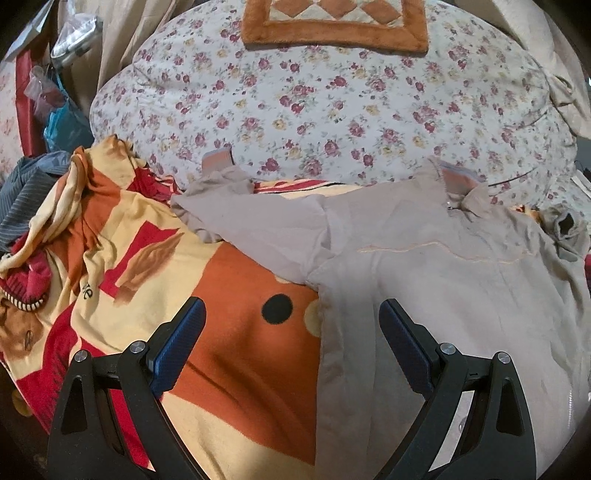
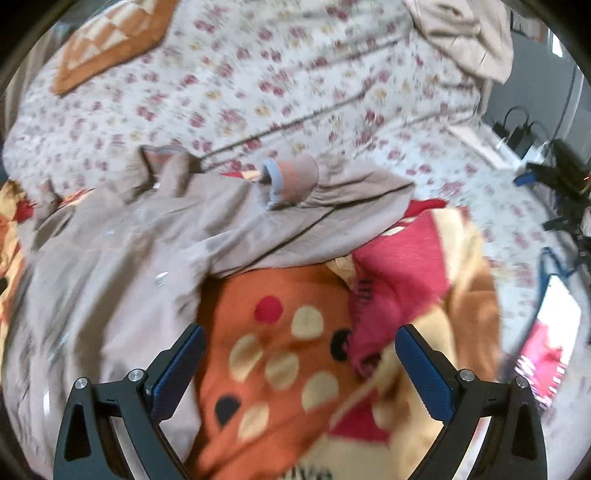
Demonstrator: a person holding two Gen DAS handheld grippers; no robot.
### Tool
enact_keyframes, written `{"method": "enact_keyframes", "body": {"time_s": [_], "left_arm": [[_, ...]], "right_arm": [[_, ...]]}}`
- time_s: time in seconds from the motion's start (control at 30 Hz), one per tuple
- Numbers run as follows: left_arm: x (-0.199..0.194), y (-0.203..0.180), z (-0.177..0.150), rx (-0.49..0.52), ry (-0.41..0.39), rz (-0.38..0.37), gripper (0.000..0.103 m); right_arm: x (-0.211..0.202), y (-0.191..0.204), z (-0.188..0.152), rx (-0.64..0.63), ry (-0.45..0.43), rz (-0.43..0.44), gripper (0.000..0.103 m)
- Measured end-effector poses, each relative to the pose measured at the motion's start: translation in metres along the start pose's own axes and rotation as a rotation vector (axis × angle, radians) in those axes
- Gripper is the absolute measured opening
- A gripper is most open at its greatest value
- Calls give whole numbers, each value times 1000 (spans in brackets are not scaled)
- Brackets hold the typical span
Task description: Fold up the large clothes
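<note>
A large beige jacket (image 1: 443, 280) lies spread on an orange, red and cream blanket (image 1: 236, 354). Its sleeve (image 1: 240, 210) stretches left, ending in a striped cuff (image 1: 218, 159). My left gripper (image 1: 291, 314) hovers open above the jacket's left side seam, with nothing between its blue pads. In the right wrist view, which is blurred, the jacket (image 2: 110, 266) fills the left half and its other sleeve (image 2: 332, 192) lies across the top with a striped cuff (image 2: 291, 177). My right gripper (image 2: 299, 336) is open over the blanket (image 2: 280, 369), just right of the jacket's edge.
A floral quilt (image 1: 332, 103) covers the bed behind the jacket, with an orange checked cushion (image 1: 336, 22) on it. Heaped clothes (image 1: 26, 206) and bags (image 1: 62, 122) sit at the left. Cables and chargers (image 2: 535, 147) lie beyond the bed's right side.
</note>
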State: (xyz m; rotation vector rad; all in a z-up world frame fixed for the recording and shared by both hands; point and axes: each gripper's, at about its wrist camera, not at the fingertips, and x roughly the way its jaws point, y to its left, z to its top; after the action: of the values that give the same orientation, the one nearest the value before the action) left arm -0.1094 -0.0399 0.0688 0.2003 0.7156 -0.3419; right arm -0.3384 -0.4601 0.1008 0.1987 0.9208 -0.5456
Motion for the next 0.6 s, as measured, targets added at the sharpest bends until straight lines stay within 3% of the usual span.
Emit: {"method": "enact_keyframes", "body": {"time_s": [0.2, 0.4, 0.6], "left_arm": [[-9, 6, -1, -20, -2, -18, 95], [-15, 13, -3, -46, -8, -26, 95], [-14, 15, -1, -78, -2, -31, 95]], "right_arm": [[-68, 9, -20, -80, -23, 4, 101], [-135, 9, -30, -78, -53, 107, 102], [-142, 43, -21, -84, -67, 213, 102]]}}
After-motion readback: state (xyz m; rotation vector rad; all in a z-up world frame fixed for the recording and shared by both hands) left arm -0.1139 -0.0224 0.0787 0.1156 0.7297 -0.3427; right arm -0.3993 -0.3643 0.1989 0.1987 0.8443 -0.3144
